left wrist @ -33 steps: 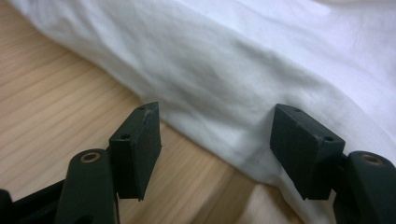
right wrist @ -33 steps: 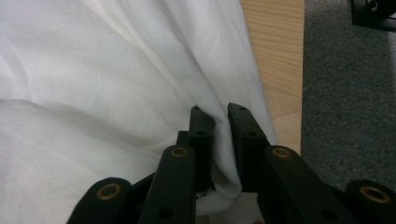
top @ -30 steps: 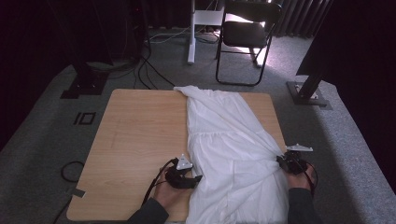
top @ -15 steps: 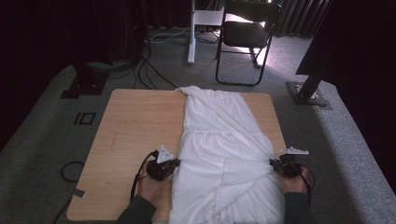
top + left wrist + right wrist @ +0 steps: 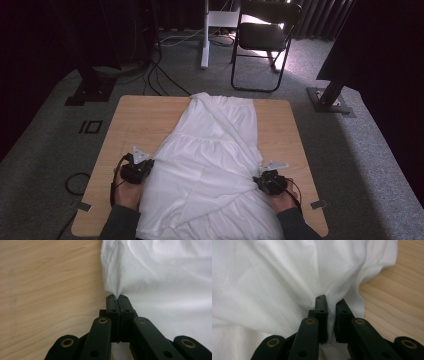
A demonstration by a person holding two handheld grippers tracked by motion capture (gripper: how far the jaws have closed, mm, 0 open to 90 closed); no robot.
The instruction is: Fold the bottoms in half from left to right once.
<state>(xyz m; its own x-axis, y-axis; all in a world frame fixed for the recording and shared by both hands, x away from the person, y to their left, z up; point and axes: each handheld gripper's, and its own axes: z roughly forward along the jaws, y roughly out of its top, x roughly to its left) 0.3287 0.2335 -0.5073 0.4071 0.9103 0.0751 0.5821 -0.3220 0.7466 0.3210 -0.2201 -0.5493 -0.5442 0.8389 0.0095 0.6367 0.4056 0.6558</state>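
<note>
Left hand-held gripper (image 5: 117,297) clenched on white dress (image 5: 215,165) edge; right hand-held gripper (image 5: 332,302) pinching fold. Keep both pulls even, low over worktop (image 5: 145,120).

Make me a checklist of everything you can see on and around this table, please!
Surface: wooden table, bare wood left of the cloth.
Job's things: white garment spread lengthwise down the table, creased, its near end hanging over the front edge.
Clutter: nothing seen on the table.
Grippers: left gripper shut on the garment's left edge; right gripper pinching a bunched fold at the right edge, with a small gap between the jaws.
Cables: black cable trailing from the left gripper; more cables on the floor beyond the table.
Surroundings: grey carpet, black folding chair, white stand leg, dark curtains.
</note>
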